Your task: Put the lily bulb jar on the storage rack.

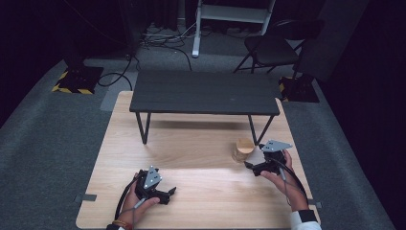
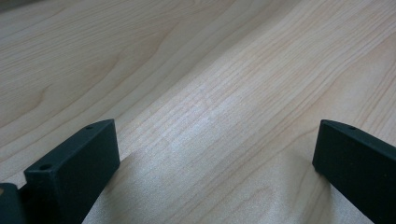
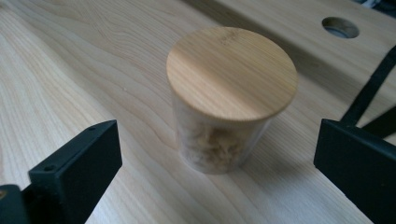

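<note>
**Facing a lidded jar with both grippers spread wide**

Standing upright on the light wooden table (image 1: 191,143), right of centre, is a small clear jar (image 1: 242,150) with a round wooden lid (image 3: 231,72) seated flat on top. Pale, stringy stuff shows through its wall in the right gripper view. The right gripper (image 1: 253,168) sits just to the near right of the jar, pointing left toward it, held by the person's right hand (image 1: 280,175). Its 2 black jaws are spread wide, with the jar between and a little beyond their tips, touching neither.

Near the table's front edge, left of centre, the left gripper (image 1: 171,191) rests low in the left hand (image 1: 139,201), well apart from the jar. Its jaws are also wide, with bare wood grain between them.

Farther back, a low dark bench (image 1: 205,93) on thin black legs stands across the table's far half.
</note>
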`<state>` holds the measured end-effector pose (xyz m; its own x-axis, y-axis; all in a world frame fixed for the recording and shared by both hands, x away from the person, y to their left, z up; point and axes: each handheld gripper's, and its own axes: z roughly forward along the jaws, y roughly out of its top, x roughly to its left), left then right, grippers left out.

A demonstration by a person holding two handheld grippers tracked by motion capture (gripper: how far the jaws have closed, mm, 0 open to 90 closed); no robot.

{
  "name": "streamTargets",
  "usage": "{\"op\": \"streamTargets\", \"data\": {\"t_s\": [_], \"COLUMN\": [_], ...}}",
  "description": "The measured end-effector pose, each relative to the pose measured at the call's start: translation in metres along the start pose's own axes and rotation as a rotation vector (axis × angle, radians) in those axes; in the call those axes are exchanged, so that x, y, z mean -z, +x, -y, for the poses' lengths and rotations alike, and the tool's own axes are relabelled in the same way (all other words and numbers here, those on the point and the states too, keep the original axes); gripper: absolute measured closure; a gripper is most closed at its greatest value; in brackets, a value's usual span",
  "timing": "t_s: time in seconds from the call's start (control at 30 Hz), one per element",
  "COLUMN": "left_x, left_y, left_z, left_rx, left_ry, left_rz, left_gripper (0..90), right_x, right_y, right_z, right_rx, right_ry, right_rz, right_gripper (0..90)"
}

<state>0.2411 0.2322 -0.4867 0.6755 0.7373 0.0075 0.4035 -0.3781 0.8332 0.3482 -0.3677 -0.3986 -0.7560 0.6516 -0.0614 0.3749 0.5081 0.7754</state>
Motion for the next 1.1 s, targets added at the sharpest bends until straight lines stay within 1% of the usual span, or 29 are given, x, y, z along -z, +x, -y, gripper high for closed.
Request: {"op": "streamTargets", "data": {"t_s": [0.07, 0.1, 0.17, 0.2, 0.27, 0.3, 0.37, 0.4, 0.43, 0.47, 0.53, 0.57, 0.6, 0.63, 0.67, 0.7, 0.73, 0.77, 0.8, 0.83, 1.0, 1.1], "left_x": [0.000, 0.000, 0.000, 0.000, 0.000, 0.000, 0.000, 0.000, 0.000, 0.000, 0.000, 0.000, 0.000, 0.000, 0.000, 0.000, 0.000, 0.000, 0.000, 0.000, 0.000, 0.000], "left_y": [0.000, 0.000, 0.000, 0.000, 0.000, 0.000, 0.000, 0.000, 0.000, 0.000, 0.000, 0.000, 0.000, 0.000, 0.000, 0.000, 0.000, 0.000, 0.000, 0.000, 0.000, 0.000], "left_z": [0.000, 0.000, 0.000, 0.000, 0.000, 0.000, 0.000, 0.000, 0.000, 0.000, 0.000, 0.000, 0.000, 0.000, 0.000, 0.000, 0.000, 0.000, 0.000, 0.000, 0.000, 0.000], "left_rx": [0.000, 0.000, 0.000, 0.000, 0.000, 0.000, 0.000, 0.000, 0.000, 0.001, 0.002, 0.002, 0.002, 0.002, 0.002, 0.002, 0.003, 0.002, 0.002, 0.002, 0.002, 0.002], "left_ry": [0.000, 0.000, 0.000, 0.000, 0.000, 0.000, 0.000, 0.000, 0.000, 0.000, 0.000, -0.001, -0.001, -0.001, -0.001, -0.001, -0.001, -0.001, -0.001, -0.001, -0.001, -0.001], "left_rz": [0.000, 0.000, 0.000, 0.000, 0.000, 0.000, 0.000, 0.000, 0.000, 0.000, 0.000, -0.001, -0.001, -0.001, -0.002, -0.002, -0.002, -0.002, -0.002, -0.002, -0.002, -0.002], "left_gripper": [0.5, 0.5, 0.5, 0.5, 0.5, 0.5, 0.5, 0.5, 0.5, 0.5, 0.5, 0.5, 0.5, 0.5, 0.5, 0.5, 0.5, 0.5, 0.5, 0.5, 0.5, 0.5], "right_x": [-0.007, -0.007, -0.019, -0.020, -0.025, -0.028, -0.034, -0.034, -0.040, -0.042, -0.047, -0.049, -0.050, -0.050, -0.052, -0.052, -0.053, -0.053, -0.053, -0.053, -0.052, -0.047], "right_y": [0.000, 0.000, -0.004, -0.005, -0.008, -0.009, -0.012, -0.012, -0.013, -0.012, -0.009, -0.011, -0.012, -0.012, -0.008, -0.008, -0.010, -0.008, -0.006, -0.006, -0.006, -0.005], "right_z": [-0.007, -0.007, -0.011, -0.012, -0.010, -0.010, -0.010, -0.010, -0.011, -0.012, -0.013, -0.012, -0.011, -0.011, -0.012, -0.012, -0.012, -0.012, -0.013, -0.013, -0.016, -0.020], "right_rx": [-0.010, -0.010, -0.040, -0.039, -0.055, -0.066, -0.068, -0.068, -0.076, -0.081, -0.078, -0.080, -0.082, -0.082, -0.081, -0.081, -0.086, -0.082, -0.085, -0.085, -0.118, -0.109], "right_ry": [0.022, 0.022, 0.035, 0.036, 0.016, 0.016, 0.022, 0.022, 0.032, 0.040, 0.057, 0.049, 0.045, 0.045, 0.047, 0.047, 0.035, 0.027, 0.032, 0.032, 0.038, 0.045], "right_rz": [0.015, 0.015, 0.014, 0.013, 0.010, 0.008, -0.008, -0.008, -0.003, 0.000, 0.020, 0.003, -0.006, -0.006, 0.009, 0.009, -0.006, -0.002, 0.008, 0.008, 0.011, 0.011], "right_gripper": [0.6, 0.6, 0.6, 0.6, 0.6, 0.5, 0.6, 0.6, 1.1, 1.4, 5.7, 6.3, 9.3, 9.3, 16.1, 16.1, 24.1, 24.3, 24.4, 24.4, 24.8, 24.8]}}
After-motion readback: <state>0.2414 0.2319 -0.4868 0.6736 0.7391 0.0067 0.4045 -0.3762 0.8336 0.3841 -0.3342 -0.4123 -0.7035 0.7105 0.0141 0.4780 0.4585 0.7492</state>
